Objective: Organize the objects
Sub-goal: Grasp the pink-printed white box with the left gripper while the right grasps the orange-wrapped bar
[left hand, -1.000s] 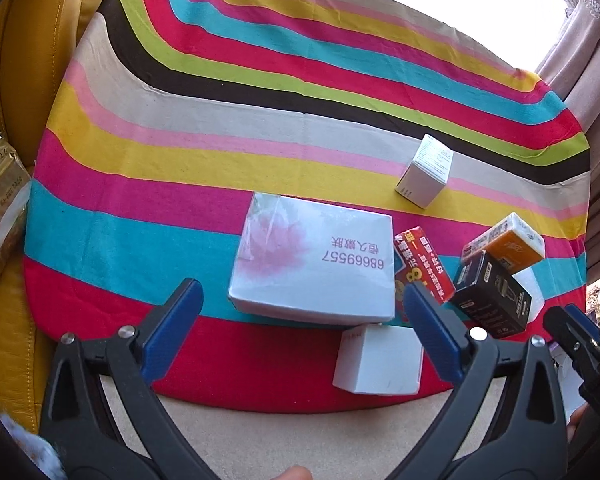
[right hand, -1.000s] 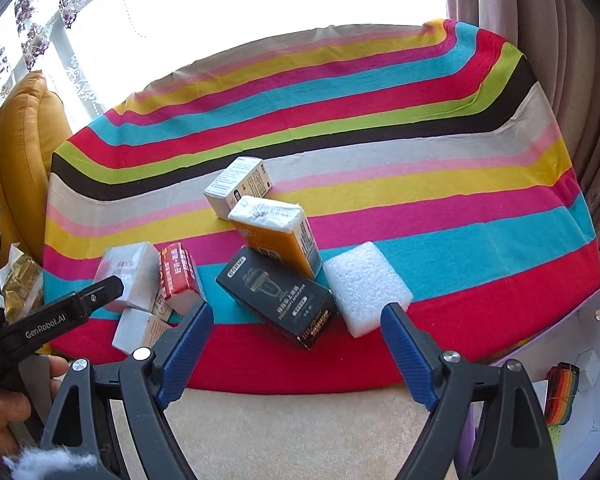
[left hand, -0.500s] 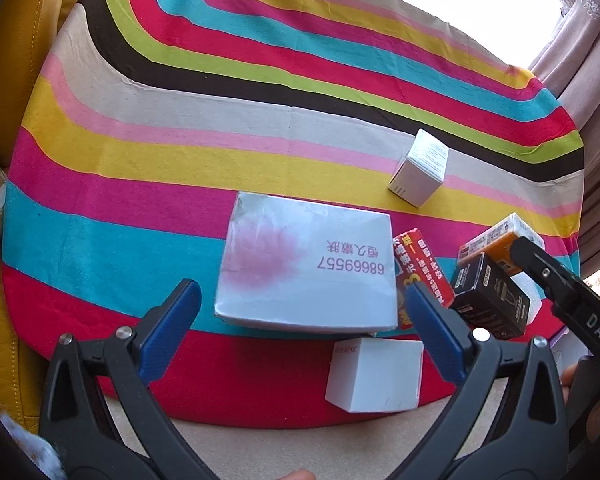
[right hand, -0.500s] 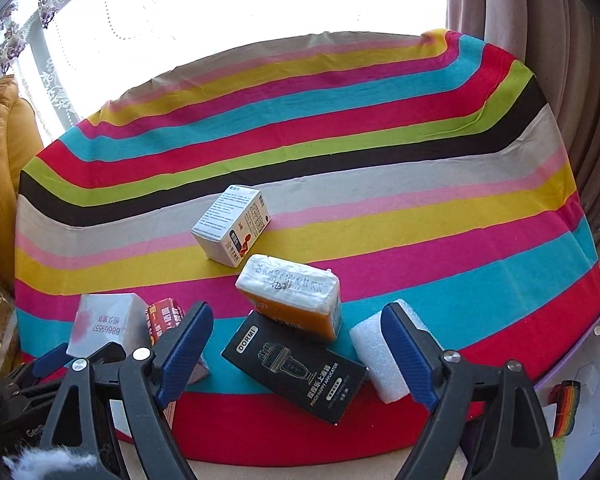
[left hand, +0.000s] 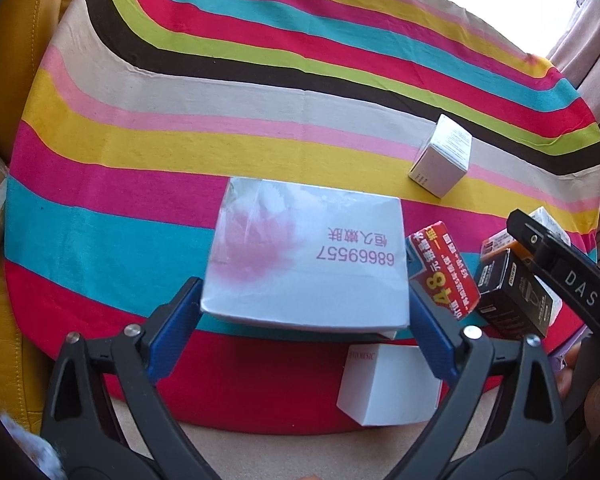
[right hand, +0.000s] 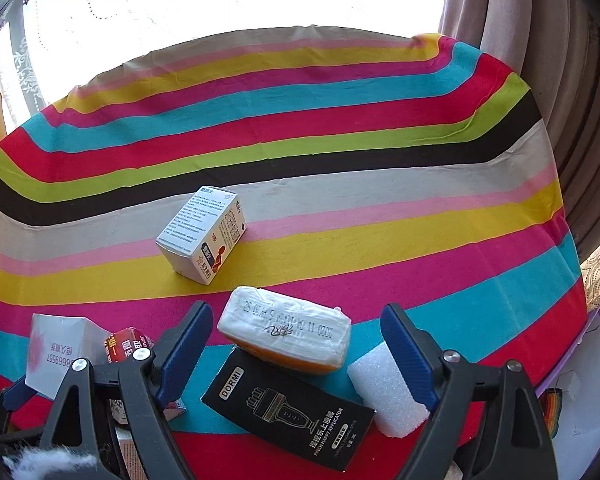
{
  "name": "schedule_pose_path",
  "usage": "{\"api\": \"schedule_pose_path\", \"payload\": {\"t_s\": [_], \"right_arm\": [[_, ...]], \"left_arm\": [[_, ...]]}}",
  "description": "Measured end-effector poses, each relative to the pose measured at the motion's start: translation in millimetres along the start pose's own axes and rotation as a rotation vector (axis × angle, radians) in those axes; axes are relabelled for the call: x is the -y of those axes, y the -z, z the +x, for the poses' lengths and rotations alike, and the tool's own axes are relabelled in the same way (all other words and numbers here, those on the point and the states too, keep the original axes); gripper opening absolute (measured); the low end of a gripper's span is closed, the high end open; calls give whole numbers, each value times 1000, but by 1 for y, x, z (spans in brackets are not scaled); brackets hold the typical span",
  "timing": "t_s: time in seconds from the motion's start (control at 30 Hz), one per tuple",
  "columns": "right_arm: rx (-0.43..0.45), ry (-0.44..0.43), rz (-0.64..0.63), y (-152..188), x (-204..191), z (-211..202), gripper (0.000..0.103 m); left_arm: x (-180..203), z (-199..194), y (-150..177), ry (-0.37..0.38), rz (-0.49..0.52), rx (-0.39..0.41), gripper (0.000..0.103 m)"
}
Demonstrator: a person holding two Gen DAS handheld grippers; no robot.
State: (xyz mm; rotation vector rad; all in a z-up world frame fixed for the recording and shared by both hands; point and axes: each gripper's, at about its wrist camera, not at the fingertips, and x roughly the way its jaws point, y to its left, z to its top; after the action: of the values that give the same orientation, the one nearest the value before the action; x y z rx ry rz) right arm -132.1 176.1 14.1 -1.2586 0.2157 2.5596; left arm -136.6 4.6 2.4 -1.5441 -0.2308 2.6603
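Note:
My left gripper (left hand: 300, 334) is open, its blue fingers at either side of the near edge of a large white box with a pink flower and the number 68669557 (left hand: 308, 252); whether they touch it I cannot tell. My right gripper (right hand: 296, 346) is open around a white and orange tissue pack (right hand: 284, 334) that rests partly on a black DORMI box (right hand: 288, 406). A white foam block (right hand: 388, 394) lies by the right finger. A red box (left hand: 444, 270) and a small white box (left hand: 388, 384) lie beside the large box.
A white printed carton (right hand: 202, 238) stands farther back on the striped cloth (right hand: 340, 152). A yellow leather seat (left hand: 4, 80) is at the left. A curtain (right hand: 540, 60) hangs at the right. A purple-edged white surface (right hand: 580, 392) is at the near right.
Both grippers have moved forward and down toward the objects. The large white box now sits between the left fingers, and the tissue pack between the right fingers. Both stay open.

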Motion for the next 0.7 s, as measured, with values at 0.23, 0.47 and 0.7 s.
{"api": "schedule_pose_path", "payload": {"t_s": [0.23, 0.47, 0.7], "right_arm": [[-9, -25, 1, 3, 3, 2, 55], [47, -105, 11, 7, 7, -10, 53], [160, -166, -3, 10, 9, -37, 53]], "left_arm": [[0, -5, 4, -16, 10, 33, 92], [-4, -13, 7, -26, -2, 84, 92], [-5, -30, 11, -47, -14, 168, 92]]}}
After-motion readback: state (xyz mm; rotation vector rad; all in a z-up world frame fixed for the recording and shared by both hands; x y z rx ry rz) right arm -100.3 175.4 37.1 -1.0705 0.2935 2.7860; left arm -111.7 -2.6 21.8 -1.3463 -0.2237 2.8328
